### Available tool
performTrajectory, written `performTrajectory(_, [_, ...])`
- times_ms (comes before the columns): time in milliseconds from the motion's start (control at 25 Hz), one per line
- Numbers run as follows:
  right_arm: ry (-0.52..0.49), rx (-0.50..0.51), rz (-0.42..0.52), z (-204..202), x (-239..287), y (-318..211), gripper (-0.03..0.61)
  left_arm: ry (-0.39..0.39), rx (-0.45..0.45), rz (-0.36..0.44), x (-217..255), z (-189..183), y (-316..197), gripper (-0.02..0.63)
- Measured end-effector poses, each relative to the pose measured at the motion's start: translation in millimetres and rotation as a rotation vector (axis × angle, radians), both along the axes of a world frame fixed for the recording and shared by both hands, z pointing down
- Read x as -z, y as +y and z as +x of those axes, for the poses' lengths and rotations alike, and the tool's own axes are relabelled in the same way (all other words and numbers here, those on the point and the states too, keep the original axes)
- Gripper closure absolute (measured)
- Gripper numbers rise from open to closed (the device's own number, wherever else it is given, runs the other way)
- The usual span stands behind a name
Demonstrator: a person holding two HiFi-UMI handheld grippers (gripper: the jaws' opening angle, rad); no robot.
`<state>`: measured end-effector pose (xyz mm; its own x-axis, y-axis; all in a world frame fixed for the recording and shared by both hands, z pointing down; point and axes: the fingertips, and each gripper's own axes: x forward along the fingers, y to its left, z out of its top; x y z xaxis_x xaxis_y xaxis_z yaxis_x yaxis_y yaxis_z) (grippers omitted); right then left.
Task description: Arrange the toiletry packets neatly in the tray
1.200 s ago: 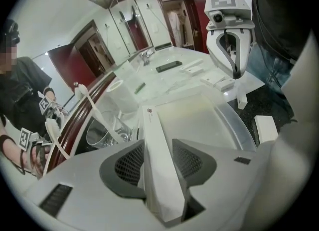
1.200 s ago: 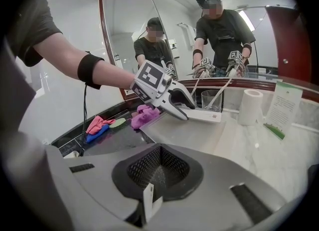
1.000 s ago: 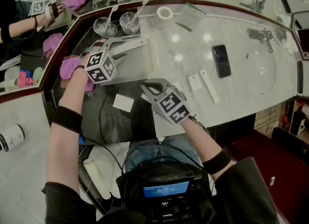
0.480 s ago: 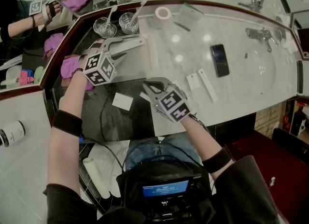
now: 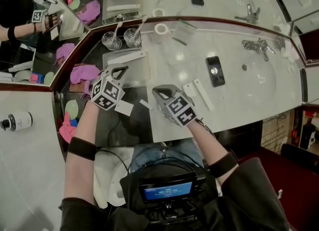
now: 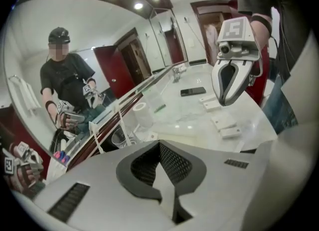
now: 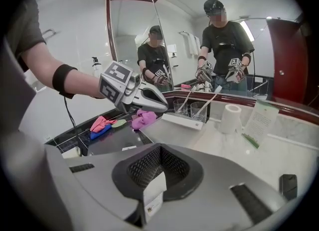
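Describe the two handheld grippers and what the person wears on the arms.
Left gripper and right gripper match: pale grey shells, black mesh pads, each with a white cube of black square markers. A black cable hangs by the left forearm. Black bands circle both forearms; short sleeves are dark.

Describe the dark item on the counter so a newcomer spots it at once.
Start at the sink basin at the right of the marble counter. Just left of the basin's rim lies a flat black phone. The white packets next to it are pale like the marble; the phone is the only dark thing there.
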<state>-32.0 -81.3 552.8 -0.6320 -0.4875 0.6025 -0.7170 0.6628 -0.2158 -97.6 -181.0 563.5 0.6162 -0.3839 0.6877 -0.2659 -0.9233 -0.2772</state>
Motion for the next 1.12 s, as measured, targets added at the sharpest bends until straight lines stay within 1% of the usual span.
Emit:
performTrajectory(80, [0.004,0.005,0.013,6.9,7.7,3.5,0.575,0.054,0.07,-0.043,11.4,1.8,13.6,0.612])
performTrajectory(240, [0.007,0.013,0.033,20.1,20.3,12.7,0.575,0.166,0.23,-0.103,41.3,3.9,36.1,0.612])
performTrajectory(440, [0.007,0.021,0.049,37.3,30.9,30.0,0.575,0.248,0.426,-0.158,49.1,-3.2,66.7,0.612])
performTrajectory(680, [0.003,0.015,0.057,55.7,38.0,47.8,0.575,0.338,0.597,-0.225,57.4,-6.4,107.8,0.614])
performTrajectory(800, [0.006,0.009,0.062,66.6,41.5,53.3,0.575,0.378,0.655,-0.242,62.5,-5.4,124.3,0.614])
performTrajectory(1040, [0.016,0.0,0.058,85.2,40.7,66.5,0.575,0.447,0.676,-0.235,69.4,-0.2,149.4,0.614])
performTrajectory(1120, [0.02,-0.009,0.054,90.3,38.7,68.9,0.575,0.454,0.69,-0.232,69.6,0.3,151.3,0.614])
